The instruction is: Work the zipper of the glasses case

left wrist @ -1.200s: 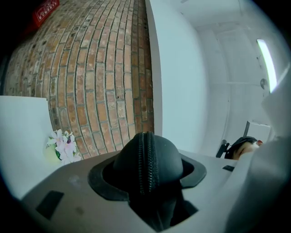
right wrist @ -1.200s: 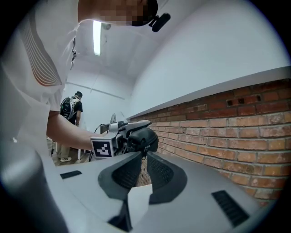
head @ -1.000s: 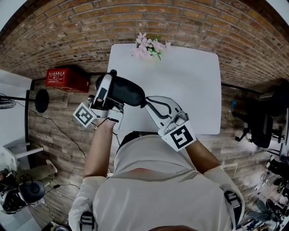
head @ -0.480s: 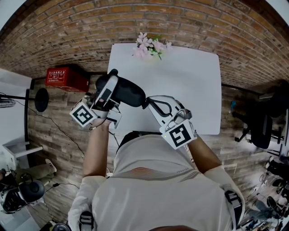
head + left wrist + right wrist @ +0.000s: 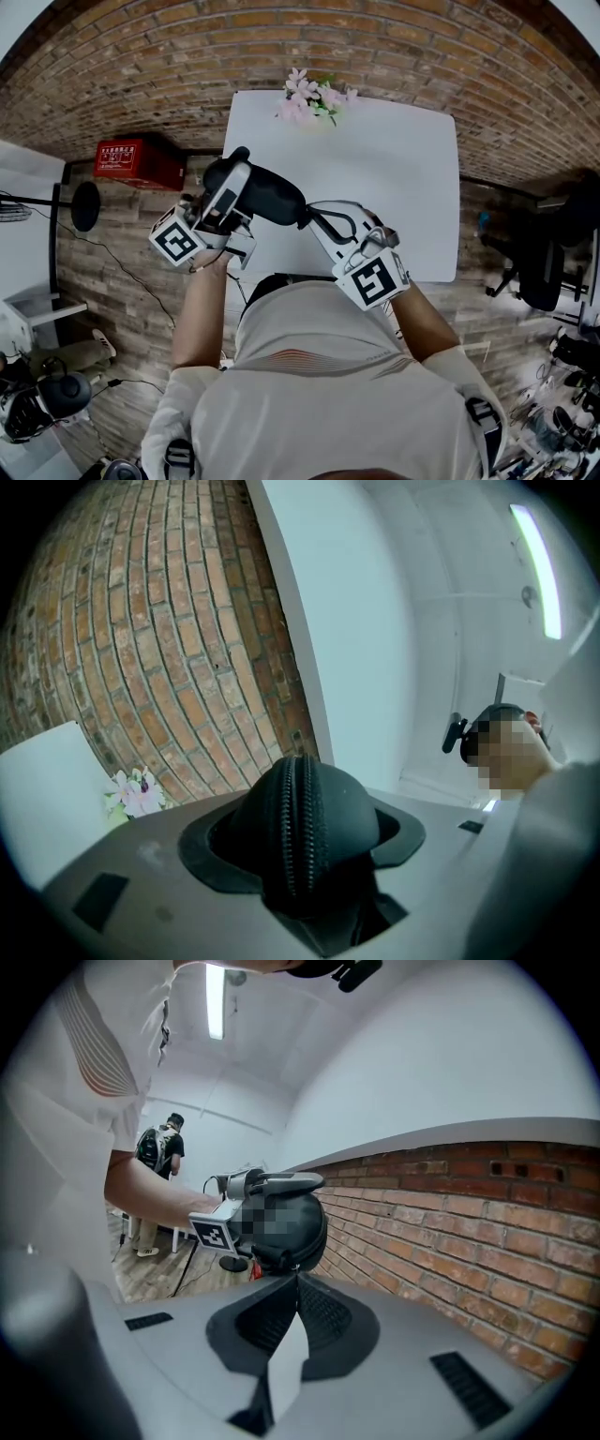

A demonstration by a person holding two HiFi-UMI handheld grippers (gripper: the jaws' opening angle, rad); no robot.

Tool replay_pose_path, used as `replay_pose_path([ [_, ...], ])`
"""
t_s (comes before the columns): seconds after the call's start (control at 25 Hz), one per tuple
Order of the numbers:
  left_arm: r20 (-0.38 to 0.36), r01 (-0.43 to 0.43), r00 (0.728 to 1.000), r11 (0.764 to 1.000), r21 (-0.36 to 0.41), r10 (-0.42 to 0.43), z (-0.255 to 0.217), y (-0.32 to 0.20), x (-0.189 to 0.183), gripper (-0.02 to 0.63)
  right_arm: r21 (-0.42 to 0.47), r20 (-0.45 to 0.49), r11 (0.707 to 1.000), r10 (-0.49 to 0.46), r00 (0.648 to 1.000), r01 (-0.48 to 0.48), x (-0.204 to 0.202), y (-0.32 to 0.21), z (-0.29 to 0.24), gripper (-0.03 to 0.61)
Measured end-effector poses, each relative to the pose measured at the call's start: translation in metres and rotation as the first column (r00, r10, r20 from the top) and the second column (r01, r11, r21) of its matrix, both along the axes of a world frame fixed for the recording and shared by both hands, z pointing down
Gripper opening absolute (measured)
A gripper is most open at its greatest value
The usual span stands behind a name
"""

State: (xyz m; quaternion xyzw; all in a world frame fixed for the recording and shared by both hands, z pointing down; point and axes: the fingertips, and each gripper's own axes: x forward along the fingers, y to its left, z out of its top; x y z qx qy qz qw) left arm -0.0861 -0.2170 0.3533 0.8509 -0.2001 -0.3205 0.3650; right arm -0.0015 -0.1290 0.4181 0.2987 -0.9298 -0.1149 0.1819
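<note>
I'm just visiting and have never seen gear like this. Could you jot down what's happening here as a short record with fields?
Held thing: black glasses case, up in the air
Left tongs: clamped round the case, whose zipper faces their camera
Right tongs: shut, tips right at the case's zipper; the pull is too small to make out
Zipper: closed along the stretch in view
Table: white, with pink flowers at its far edge
</note>
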Motion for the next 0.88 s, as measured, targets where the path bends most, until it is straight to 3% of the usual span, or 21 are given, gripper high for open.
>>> replay_pose_path([
  [0.12,-0.106,-0.016,0.994,1.000,0.004,0.016,-0.005,0.000,-0.003,0.263,0.001,0.005,1.000,-0.013,1.000,0.013,-0.002,0.000,-0.004,0.052],
  [0.2,-0.135,-0.016,0.991,1.000,0.019,0.019,-0.011,0.000,-0.003,0.270,0.007,0.008,1.000,-0.030,1.000,0.030,-0.004,0.002,-0.003,0.052],
  [0.56,-0.159,-0.045,0.986,0.997,0.067,0.055,-0.012,0.004,0.005,0.324,0.041,0.050,0.996,-0.080,0.996,0.078,-0.007,0.004,-0.017,0.052],
  [0.68,-0.174,-0.069,0.981,0.993,0.091,0.084,-0.011,0.007,0.010,0.324,0.014,0.054,0.997,-0.076,0.996,0.076,-0.005,0.001,-0.018,0.052],
  [0.88,-0.138,-0.090,0.984,0.985,0.148,0.111,-0.013,0.017,0.025,0.324,-0.015,0.079,0.997,-0.078,0.994,0.079,-0.009,0.002,-0.017,0.052],
])
